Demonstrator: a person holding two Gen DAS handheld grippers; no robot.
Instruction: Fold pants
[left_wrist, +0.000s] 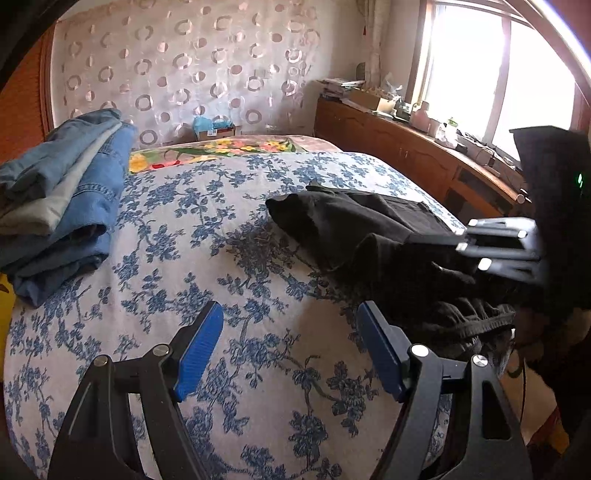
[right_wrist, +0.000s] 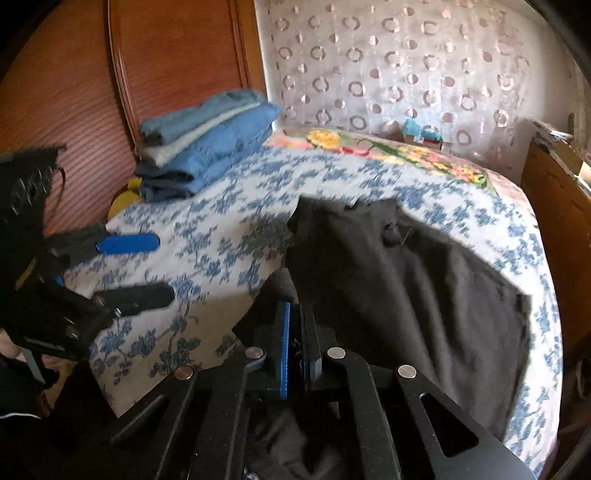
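Black pants (left_wrist: 369, 229) lie crumpled across the right side of the flowered bedspread (left_wrist: 184, 229), one end hanging over the near edge. My right gripper (right_wrist: 295, 325) is shut on the near edge of the pants (right_wrist: 406, 295), its blue pads pressed together with dark cloth between them. In the left wrist view the right gripper (left_wrist: 465, 243) reaches in from the right, over the pants. My left gripper (left_wrist: 290, 347) hovers open above bare bedspread, left of the pants, with nothing between its blue pads. The right wrist view shows the left gripper (right_wrist: 155, 271) at the bed's left edge.
A stack of folded blue jeans (left_wrist: 66, 192) sits on the bed's far left corner, against a wooden wardrobe (right_wrist: 74, 92). A wooden sideboard (left_wrist: 406, 151) with clutter runs along the right under the window. A small box (left_wrist: 214, 131) stands at the head, before a circle-patterned curtain (left_wrist: 184, 66).
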